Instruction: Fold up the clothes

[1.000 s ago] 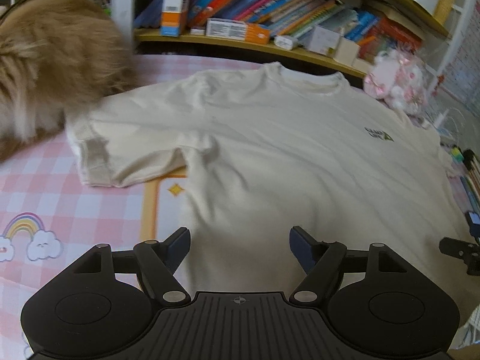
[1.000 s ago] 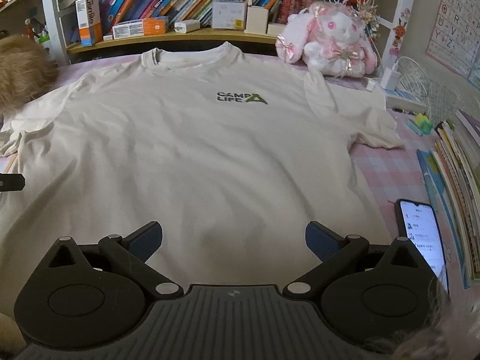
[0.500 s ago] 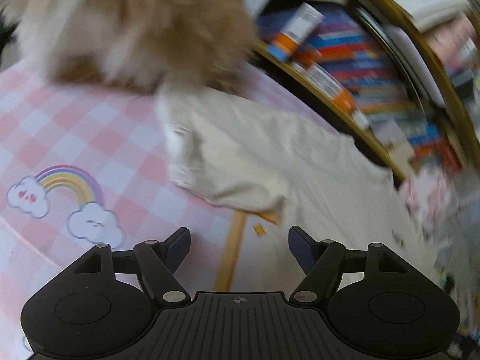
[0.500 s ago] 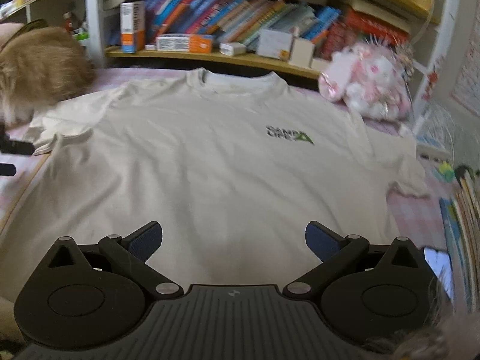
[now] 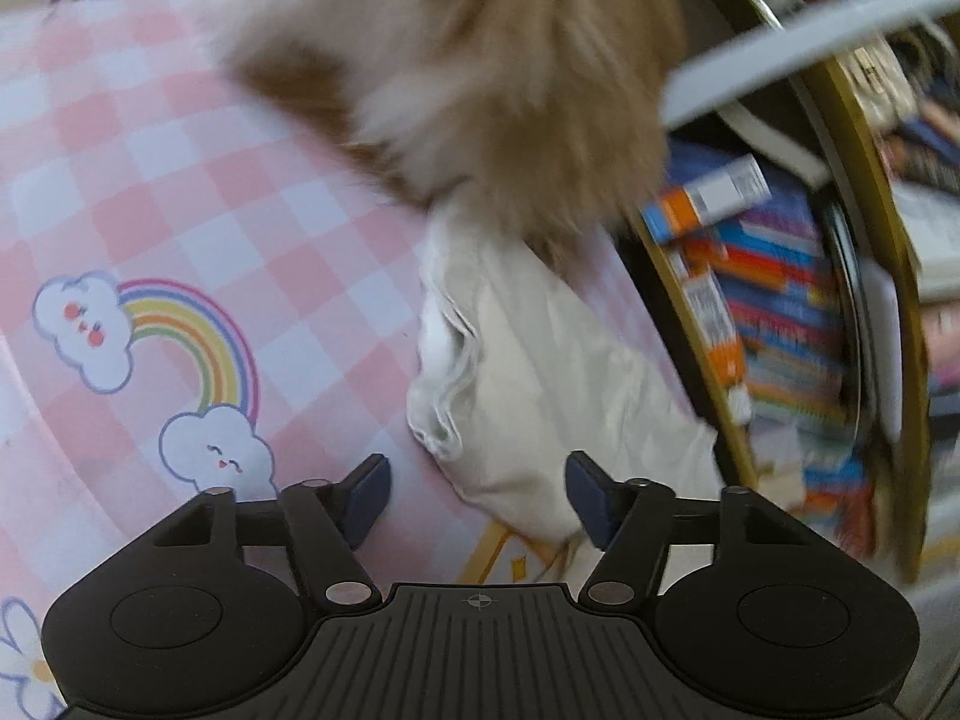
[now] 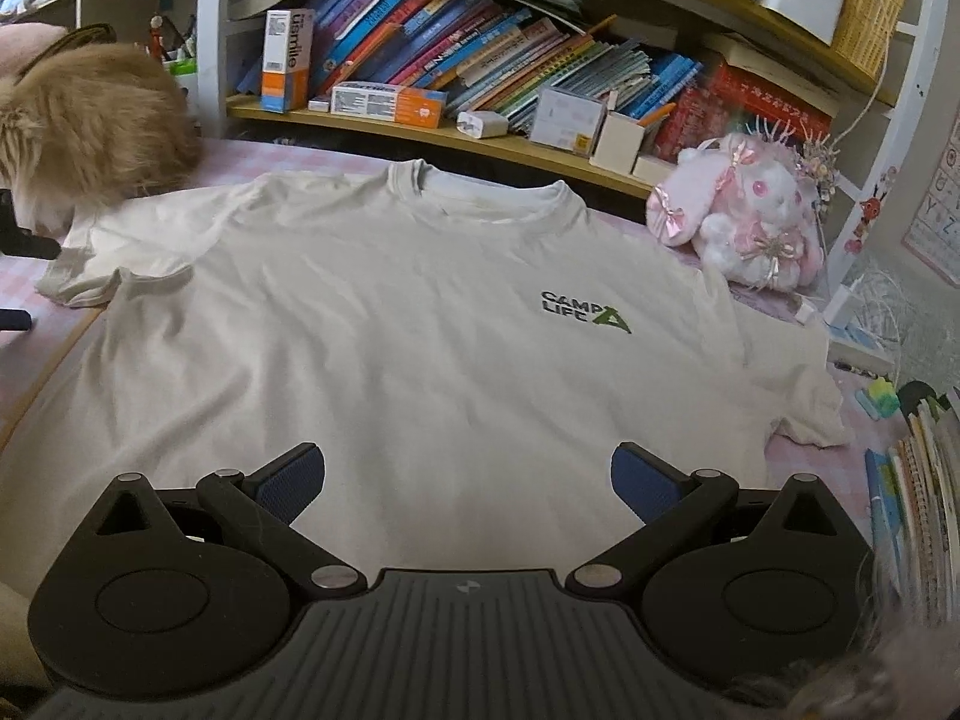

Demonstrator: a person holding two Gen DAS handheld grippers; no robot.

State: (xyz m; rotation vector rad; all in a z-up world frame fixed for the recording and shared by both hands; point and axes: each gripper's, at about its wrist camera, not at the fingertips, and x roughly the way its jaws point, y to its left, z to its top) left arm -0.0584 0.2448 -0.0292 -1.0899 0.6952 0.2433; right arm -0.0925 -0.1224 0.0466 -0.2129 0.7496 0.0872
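Note:
A cream T-shirt [image 6: 390, 324] with a "CAMP LIFE" print lies flat, front up, on a pink checked mat [image 5: 150, 180]. In the left wrist view its left sleeve [image 5: 528, 384] lies crumpled, and the sleeve's near end reaches in between the fingers of my left gripper [image 5: 478, 498]. Those jaws are closing, and the pads do not visibly press the cloth. My right gripper [image 6: 468, 480] hovers open over the shirt's lower middle with nothing between its fingers. In the right wrist view, dark parts of the left gripper [image 6: 27, 246] show at the far left edge beside the sleeve.
A fluffy tan furry mass [image 5: 480, 60] [image 6: 90, 126] sits on the sleeve's far end. A bookshelf [image 6: 480, 90] runs behind the mat, and a pink plush rabbit [image 6: 738, 216] sits at the right shoulder. Books [image 6: 924, 480] are stacked along the right edge.
My left gripper swung left from the shirt's body to the left sleeve and rolled, and its jaws have narrowed. The right gripper shifted slightly and stayed open.

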